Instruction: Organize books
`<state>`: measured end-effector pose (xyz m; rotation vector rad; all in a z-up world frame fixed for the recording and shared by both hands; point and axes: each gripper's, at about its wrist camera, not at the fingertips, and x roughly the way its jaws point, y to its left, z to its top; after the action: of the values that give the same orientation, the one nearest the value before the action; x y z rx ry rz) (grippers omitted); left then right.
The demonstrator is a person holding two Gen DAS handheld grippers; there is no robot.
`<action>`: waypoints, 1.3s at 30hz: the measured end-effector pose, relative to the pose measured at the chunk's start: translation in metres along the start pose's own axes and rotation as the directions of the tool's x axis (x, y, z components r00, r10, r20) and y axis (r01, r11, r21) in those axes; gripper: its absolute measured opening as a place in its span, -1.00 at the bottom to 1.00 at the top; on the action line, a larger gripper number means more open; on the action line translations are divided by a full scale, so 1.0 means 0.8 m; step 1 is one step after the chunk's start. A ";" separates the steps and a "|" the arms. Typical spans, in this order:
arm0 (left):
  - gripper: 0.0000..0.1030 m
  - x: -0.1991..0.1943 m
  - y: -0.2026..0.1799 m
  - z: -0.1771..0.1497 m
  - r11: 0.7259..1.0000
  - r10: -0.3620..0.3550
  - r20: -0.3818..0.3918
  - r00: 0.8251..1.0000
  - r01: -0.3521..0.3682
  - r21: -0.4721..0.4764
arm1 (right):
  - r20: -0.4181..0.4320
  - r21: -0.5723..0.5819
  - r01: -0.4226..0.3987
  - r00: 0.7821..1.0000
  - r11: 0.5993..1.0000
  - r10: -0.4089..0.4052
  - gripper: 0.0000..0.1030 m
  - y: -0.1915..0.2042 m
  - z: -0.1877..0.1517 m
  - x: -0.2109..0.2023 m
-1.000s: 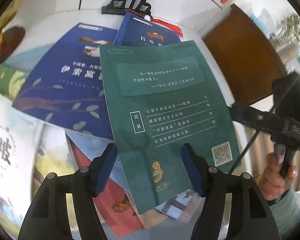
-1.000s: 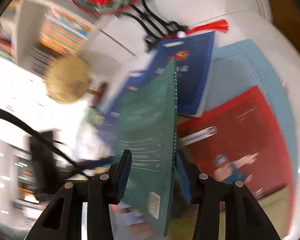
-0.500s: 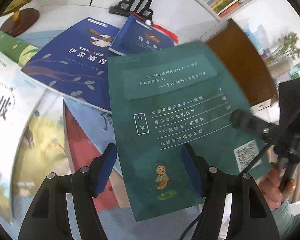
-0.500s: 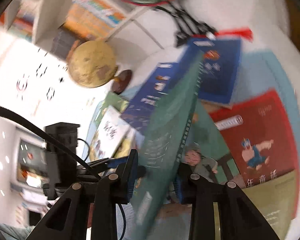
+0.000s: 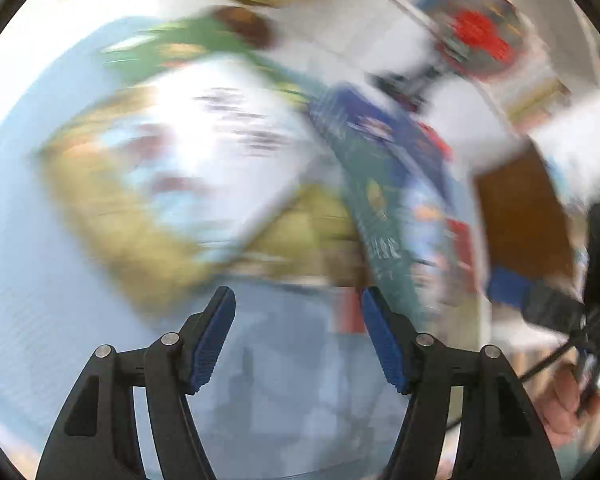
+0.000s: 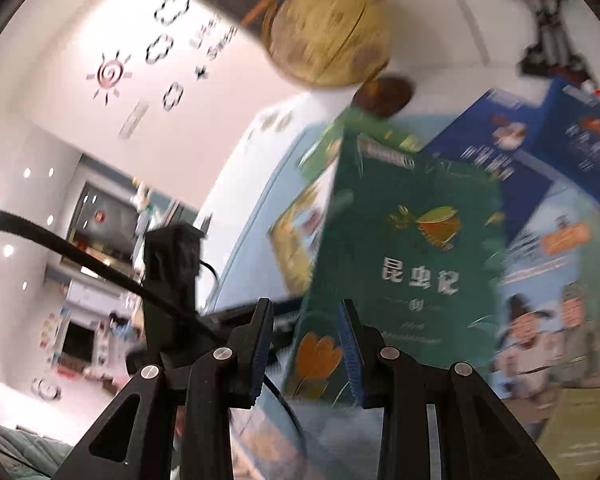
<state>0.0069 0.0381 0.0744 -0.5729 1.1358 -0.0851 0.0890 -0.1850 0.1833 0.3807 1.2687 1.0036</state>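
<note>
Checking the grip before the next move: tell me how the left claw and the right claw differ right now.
The left claw stands wide open with nothing between its pads; the right claw is nearly closed, pinching the green book. The left claw hangs over bare blue cloth; the right claw holds its book raised off the pile. Both have black arms and blue ribbed pads.

View heavily motion-blurred. Left gripper (image 5: 298, 332) low in frame, blue-padded jaws standing apart with nothing between them, only pale blue desk (image 5: 28, 280) covering beyond. Large white-and-yellow picture book (image 5: 172, 168) lies flat left of centre, a green book (image 5: 188, 44) edge showing past its far side. Dark green book (image 5: 374, 208) seen nearly edge-on, tilted, right of centre, a dark blue book (image 5: 384, 132) behind it. Right gripper (image 5: 512, 288) at the right edge, one blue pad visible, a hand (image 5: 564, 404) below it on the handle. Round red-and-dark ornament (image 5: 480, 40) upper right, too smeared to identify. Brown panel (image 5: 524, 216) at right.
</note>
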 end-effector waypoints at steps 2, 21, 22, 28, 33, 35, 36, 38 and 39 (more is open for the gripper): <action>0.22 -0.018 0.038 -0.008 0.997 0.063 0.032 0.998 -0.061 -0.057 | -0.034 0.001 -0.010 0.999 1.000 0.010 -0.38 0.002 -0.005 0.017; 0.19 0.077 -0.017 -0.037 0.997 -0.034 -0.178 0.983 0.047 0.068 | -0.009 -0.041 0.604 0.796 0.796 -0.605 -0.31 -0.085 -0.035 0.067; 0.19 0.078 -0.022 -0.039 0.995 -0.035 -0.172 0.985 0.049 0.082 | -0.006 -0.047 0.609 0.792 0.791 -0.610 -0.31 -0.081 -0.035 0.071; 0.20 0.077 -0.023 -0.041 0.993 -0.056 -0.179 0.982 0.073 0.088 | 0.012 0.032 0.655 0.755 0.755 -0.656 -0.31 -0.089 -0.047 0.052; 0.49 0.075 -0.011 -0.045 0.992 -0.117 -0.171 0.978 0.123 0.021 | -0.018 0.070 0.565 0.824 0.822 -0.566 -0.30 -0.107 -0.054 0.044; 0.60 0.077 -0.013 -0.046 0.991 -0.122 -0.180 0.976 0.129 0.027 | -0.018 0.074 0.541 0.840 0.838 -0.542 -0.30 -0.106 -0.057 0.046; 0.75 0.080 -0.018 -0.046 0.990 -0.125 -0.192 0.973 0.137 0.046 | -0.017 0.068 0.544 0.839 0.836 -0.545 -0.30 -0.103 -0.057 0.048; 0.78 0.085 -0.033 -0.047 0.989 -0.077 -0.209 0.975 0.101 0.104 | -0.018 0.055 0.533 0.846 0.844 -0.533 -0.30 -0.099 -0.060 0.052; 0.78 0.085 -0.038 -0.049 0.990 -0.054 -0.208 0.977 0.080 0.120 | -0.024 0.054 0.516 0.856 0.855 -0.516 -0.30 -0.098 -0.062 0.053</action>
<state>0.0089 -0.0267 0.0206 -0.4962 1.3000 -0.2782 0.0742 -0.2081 0.0849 0.0645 1.3151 0.5075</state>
